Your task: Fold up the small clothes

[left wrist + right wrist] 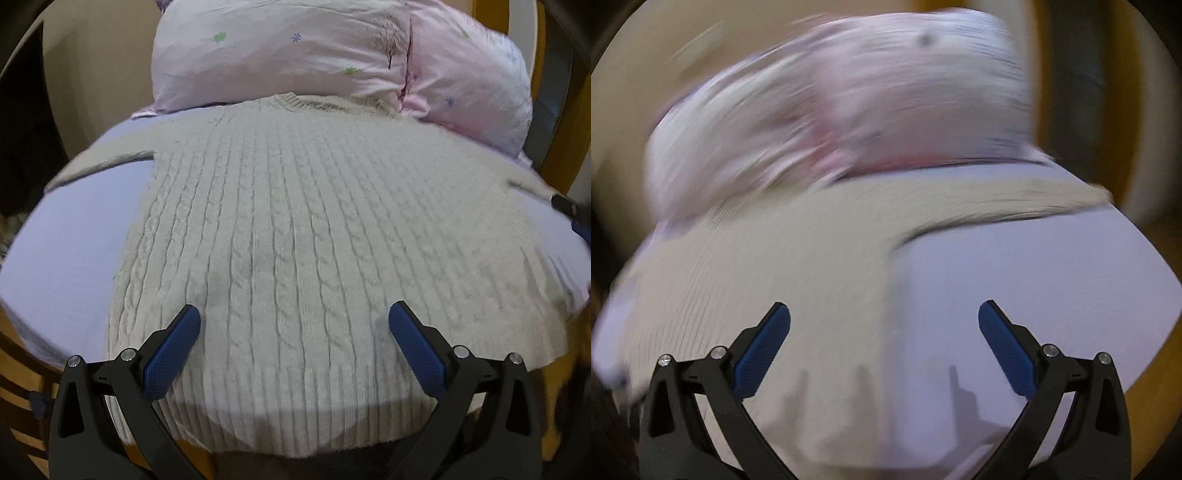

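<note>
A cream cable-knit sweater point(295, 229) lies flat on a lavender bed sheet point(70, 251), collar at the far end, both sleeves spread out sideways. My left gripper point(294, 317) is open and empty, hovering above the sweater's hem. In the blurred right wrist view the sweater point(768, 258) fills the left half with its right sleeve point(1015, 203) stretching right across the sheet point(1015, 288). My right gripper point(884, 315) is open and empty above the sweater's right side edge. A dark piece of the right gripper point(570, 210) shows at the left view's right edge.
Two pink flowered pillows point(280, 55) point(472, 81) lie beyond the collar; they are blurred in the right wrist view point(849, 110). A wooden bed frame point(22, 391) edges the mattress near me, and wood shows at the right point(1160, 362).
</note>
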A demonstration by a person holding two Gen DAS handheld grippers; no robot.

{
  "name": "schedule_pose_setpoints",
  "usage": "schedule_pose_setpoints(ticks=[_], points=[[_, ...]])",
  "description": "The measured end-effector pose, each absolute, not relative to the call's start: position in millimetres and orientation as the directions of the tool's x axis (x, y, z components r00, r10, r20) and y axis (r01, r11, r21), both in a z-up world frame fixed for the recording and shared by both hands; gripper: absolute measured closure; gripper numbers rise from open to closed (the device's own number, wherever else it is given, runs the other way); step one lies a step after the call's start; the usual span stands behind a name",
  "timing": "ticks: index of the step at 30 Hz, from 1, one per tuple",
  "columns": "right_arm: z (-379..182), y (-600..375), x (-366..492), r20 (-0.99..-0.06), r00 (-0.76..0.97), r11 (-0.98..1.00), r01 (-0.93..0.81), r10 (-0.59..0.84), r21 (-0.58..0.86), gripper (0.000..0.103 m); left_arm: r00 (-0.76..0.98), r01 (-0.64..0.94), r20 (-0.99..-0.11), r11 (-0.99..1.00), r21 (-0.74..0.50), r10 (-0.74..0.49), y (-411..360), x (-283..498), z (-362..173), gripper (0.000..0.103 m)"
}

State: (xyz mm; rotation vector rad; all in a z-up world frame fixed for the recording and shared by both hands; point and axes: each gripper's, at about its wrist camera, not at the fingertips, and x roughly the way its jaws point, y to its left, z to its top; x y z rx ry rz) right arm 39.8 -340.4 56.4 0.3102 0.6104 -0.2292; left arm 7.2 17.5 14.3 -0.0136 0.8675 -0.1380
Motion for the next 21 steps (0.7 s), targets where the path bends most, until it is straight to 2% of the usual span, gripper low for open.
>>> schedule_pose_setpoints(ticks=[3, 4, 5, 6, 9, 13, 16, 17, 18, 21], points=[[59, -441, 68, -0.636, 0.757, 0.799, 0.472, -0.152, 0.371, 0.002, 0.668, 0.105, -0.724, 0.985, -0.137, -0.172, 39, 21, 26, 0.001], [54, -480, 79, -0.659, 0.736, 0.734, 0.533, -0.156, 0.422, 0.005, 0.686, 0.099, -0.706, 0.984, -0.147, -0.175, 48, 27, 31, 0.001], [47, -515, 89, -0.679, 0.717, 0.667, 0.584, -0.157, 0.463, 0.014, 0.698, 0.094, -0.694, 0.983, -0.155, -0.176, 57, 33, 35, 0.001], [41, -533, 94, -0.690, 0.707, 0.629, 0.609, -0.154, 0.483, 0.021, 0.710, 0.086, -0.681, 0.982, -0.171, -0.181, 69, 41, 40, 0.001], [19, -588, 108, -0.729, 0.673, 0.493, 0.680, -0.126, 0.542, 0.027, 0.735, 0.064, -0.646, 0.970, -0.235, -0.205, 104, 62, 49, 0.001], [12, -616, 117, -0.702, 0.704, 0.414, 0.674, -0.109, 0.612, 0.038, 0.753, -0.034, -0.638, 0.958, -0.284, -0.162, 152, 87, 51, 0.001], [10, -621, 125, -0.689, 0.715, 0.404, 0.668, -0.117, 0.625, 0.057, 0.756, -0.122, -0.638, 0.927, -0.356, -0.145, 189, 106, 47, 0.001], [7, -620, 126, -0.687, 0.715, 0.394, 0.673, -0.128, 0.626, 0.078, 0.756, -0.149, -0.638, 0.910, -0.386, -0.147, 201, 111, 45, 0.001], [3, -626, 124, -0.687, 0.717, 0.389, 0.670, -0.118, 0.632, 0.094, 0.754, -0.184, -0.640, 0.887, -0.424, -0.149, 214, 117, 43, 0.001], [12, -629, 133, -0.668, 0.724, 0.430, 0.666, -0.172, 0.610, 0.095, 0.763, -0.248, -0.625, 0.818, -0.519, -0.165, 246, 125, 37, 0.001]])
